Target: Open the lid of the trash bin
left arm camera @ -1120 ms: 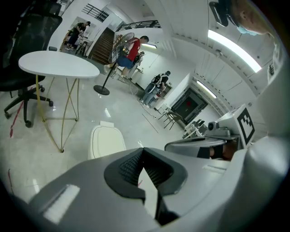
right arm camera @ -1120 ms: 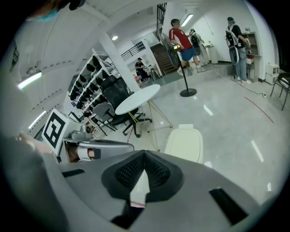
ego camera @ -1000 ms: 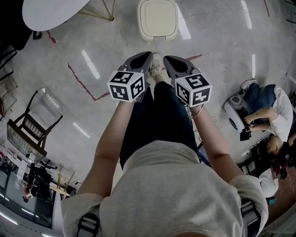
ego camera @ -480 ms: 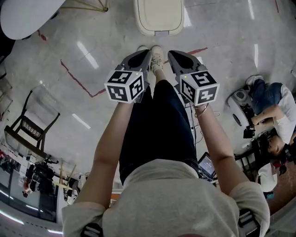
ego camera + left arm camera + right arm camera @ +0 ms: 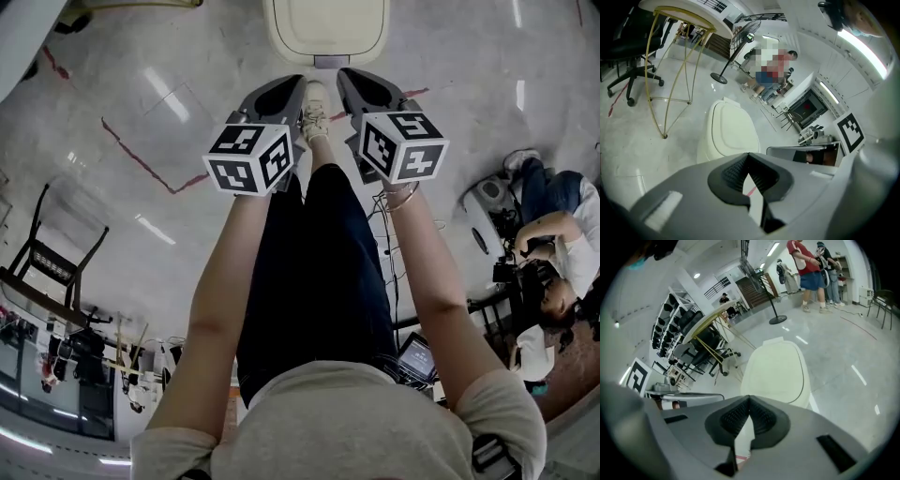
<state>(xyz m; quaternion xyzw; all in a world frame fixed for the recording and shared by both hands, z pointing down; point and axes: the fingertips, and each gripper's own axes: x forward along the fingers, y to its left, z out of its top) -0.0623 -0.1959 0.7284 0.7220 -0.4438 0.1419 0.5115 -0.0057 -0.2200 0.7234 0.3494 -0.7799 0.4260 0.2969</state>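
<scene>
Closing in on the trash bin (image 5: 326,28), the person now stands just short of it, nearer than a second ago. Its lid (image 5: 777,369) is still down. The left gripper (image 5: 289,89) and right gripper (image 5: 354,80) hang side by side before it, jaws together on nothing, neither touching it, so opening has yet to begin.

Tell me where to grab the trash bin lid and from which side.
Grip the lid at its near front rim, coming from the person's side and hooking under the lip. The far end seems to carry the hinge block, so the near edge is likely free. The left gripper and right gripper are shut; open one first.
</scene>
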